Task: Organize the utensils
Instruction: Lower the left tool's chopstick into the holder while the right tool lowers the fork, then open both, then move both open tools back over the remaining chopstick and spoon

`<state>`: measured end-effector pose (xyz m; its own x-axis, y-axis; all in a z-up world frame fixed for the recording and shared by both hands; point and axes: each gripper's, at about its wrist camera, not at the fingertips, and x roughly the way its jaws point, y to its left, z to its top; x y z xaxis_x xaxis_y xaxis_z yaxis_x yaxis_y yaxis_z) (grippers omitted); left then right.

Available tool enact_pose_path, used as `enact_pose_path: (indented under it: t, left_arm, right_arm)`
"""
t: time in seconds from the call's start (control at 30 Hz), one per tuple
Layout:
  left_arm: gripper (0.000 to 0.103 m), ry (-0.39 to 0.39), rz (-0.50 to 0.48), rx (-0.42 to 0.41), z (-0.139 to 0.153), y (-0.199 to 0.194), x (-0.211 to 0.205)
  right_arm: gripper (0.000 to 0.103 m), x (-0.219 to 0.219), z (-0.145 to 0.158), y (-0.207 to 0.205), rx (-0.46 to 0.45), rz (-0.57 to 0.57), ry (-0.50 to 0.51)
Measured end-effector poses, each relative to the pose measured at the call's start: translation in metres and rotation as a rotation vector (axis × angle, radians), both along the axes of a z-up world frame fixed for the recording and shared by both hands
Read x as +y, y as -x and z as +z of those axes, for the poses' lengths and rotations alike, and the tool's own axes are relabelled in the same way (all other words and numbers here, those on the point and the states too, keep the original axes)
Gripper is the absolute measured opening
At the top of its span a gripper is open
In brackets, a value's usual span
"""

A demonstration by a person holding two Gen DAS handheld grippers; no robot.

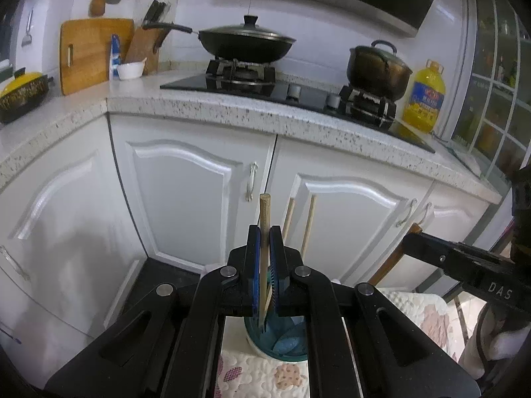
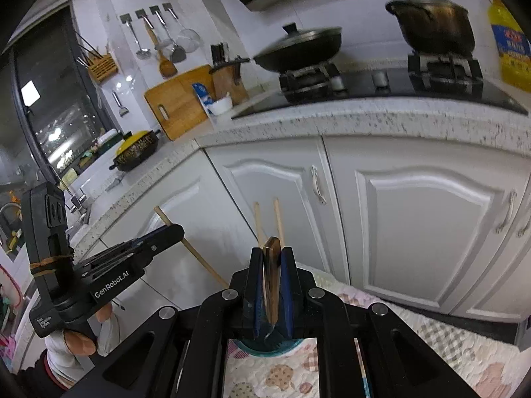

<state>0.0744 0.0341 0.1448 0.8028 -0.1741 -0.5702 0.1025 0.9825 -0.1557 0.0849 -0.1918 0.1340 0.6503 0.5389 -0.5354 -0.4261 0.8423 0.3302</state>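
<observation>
My left gripper (image 1: 264, 236) is shut on a pale wooden stick (image 1: 264, 219), which stands upright between the blue pads. Its lower end hangs over a teal cup (image 1: 282, 345). In the right wrist view my right gripper (image 2: 271, 256) is shut on a flat brown utensil handle (image 2: 271, 282) above the same teal cup (image 2: 265, 348). Two thin chopsticks (image 2: 278, 222) rise just beyond the fingers, their lower ends hidden. The left gripper (image 2: 177, 229) shows at the left with its long stick (image 2: 202, 262). The right gripper (image 1: 413, 237) enters the left wrist view from the right.
The cup stands on a quilted patterned cloth (image 1: 262, 378). White cabinet doors (image 1: 186, 185) face me under a speckled countertop (image 1: 232, 112). On it are a stove with a lidded wok (image 1: 247, 44), a dark pot (image 1: 378, 68), an oil bottle (image 1: 424, 96) and a cutting board (image 1: 89, 53).
</observation>
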Motion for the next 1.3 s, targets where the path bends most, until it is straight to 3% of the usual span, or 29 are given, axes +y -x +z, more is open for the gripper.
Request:
enact_pose_path:
  t: [0.27, 0.43, 0.47, 0.53, 0.57, 0.73, 1.0, 1.3]
  left_arm:
    - [0.004, -0.002, 0.007, 0.073, -0.028, -0.013, -0.007]
    - [0.004, -0.004, 0.017, 0.087, -0.037, -0.014, -0.008]
    - [0.004, 0.002, 0.018, 0.094, -0.038, -0.015, -0.007]
    - [0.004, 0.011, 0.026, 0.101, -0.039, -0.015, -0.005]
    - [0.004, 0.012, 0.03, 0.103, -0.04, -0.015, -0.004]
    - [0.019, 0.021, 0.038, 0.111, -0.041, -0.011, -0.001]
    - [0.029, 0.037, 0.045, 0.103, -0.038, 0.005, 0.001]
    - [0.038, -0.004, 0.035, 0.09, -0.046, 0.037, -0.017]
  right_arm:
    - [0.01, -0.012, -0.043, -0.018, 0.108, -0.028, 0.005]
    - [0.011, -0.021, -0.047, -0.019, 0.132, -0.054, -0.008]
    - [0.012, -0.023, -0.048, -0.019, 0.14, -0.061, -0.007]
    - [0.03, -0.028, -0.052, -0.017, 0.159, -0.069, -0.023]
    - [0.032, -0.03, -0.053, -0.016, 0.166, -0.071, -0.035]
    - [0.032, -0.035, -0.059, -0.007, 0.175, -0.074, -0.033]
    - [0.036, -0.041, -0.059, 0.012, 0.178, -0.083, -0.03]
    - [0.038, -0.037, -0.061, 0.04, 0.154, -0.091, 0.025]
